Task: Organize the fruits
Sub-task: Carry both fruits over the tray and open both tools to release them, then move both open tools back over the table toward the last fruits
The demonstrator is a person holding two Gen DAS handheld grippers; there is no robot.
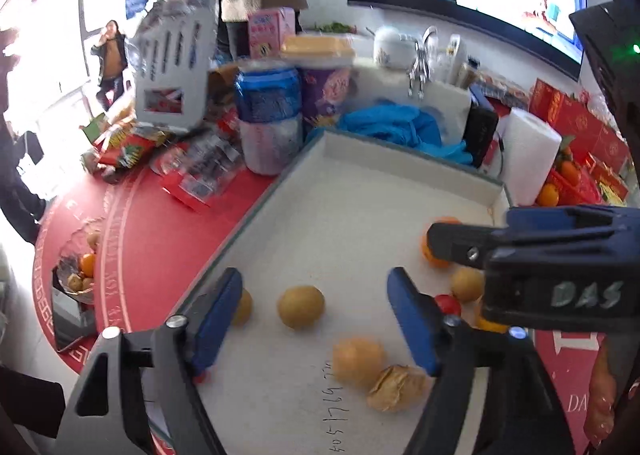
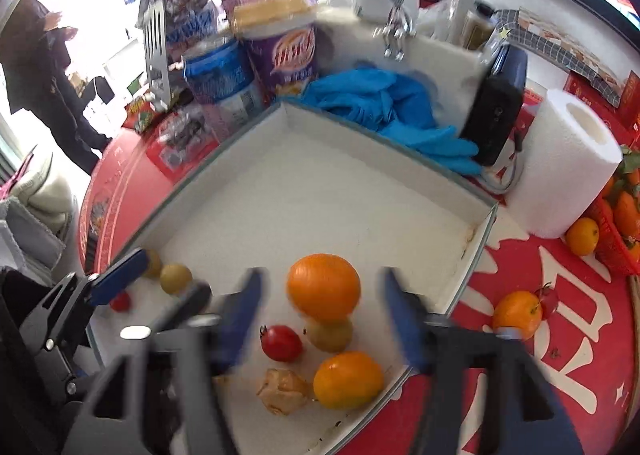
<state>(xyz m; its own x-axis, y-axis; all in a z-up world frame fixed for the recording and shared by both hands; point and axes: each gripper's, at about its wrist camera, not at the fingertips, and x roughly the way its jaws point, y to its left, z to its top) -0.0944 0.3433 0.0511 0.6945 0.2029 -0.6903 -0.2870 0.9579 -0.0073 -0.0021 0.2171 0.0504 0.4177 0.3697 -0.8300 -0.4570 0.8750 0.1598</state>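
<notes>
A shallow white tray (image 1: 400,167) (image 2: 320,127) holds several fruits. In the left wrist view my left gripper (image 1: 316,319) is open and empty over a tan round fruit (image 1: 301,307), with an orange fruit (image 1: 358,362) and a walnut (image 1: 398,388) near it. The right gripper's body (image 1: 560,271) crosses in from the right. In the right wrist view my right gripper (image 2: 320,319) is open around an orange (image 2: 324,286), not closed on it. Below lie a cherry tomato (image 2: 281,343), a greenish fruit (image 2: 330,334), another orange (image 2: 348,380) and a walnut (image 2: 282,391).
A paper towel roll (image 2: 560,171), blue gloves (image 2: 384,107), snack tubs (image 2: 280,43) and a sink faucet (image 2: 396,11) crowd behind the tray. On the red tablecloth lie an orange with a tomato (image 2: 518,313) and a red basket of oranges (image 2: 618,223). A glass fruit bowl (image 1: 78,267) sits left.
</notes>
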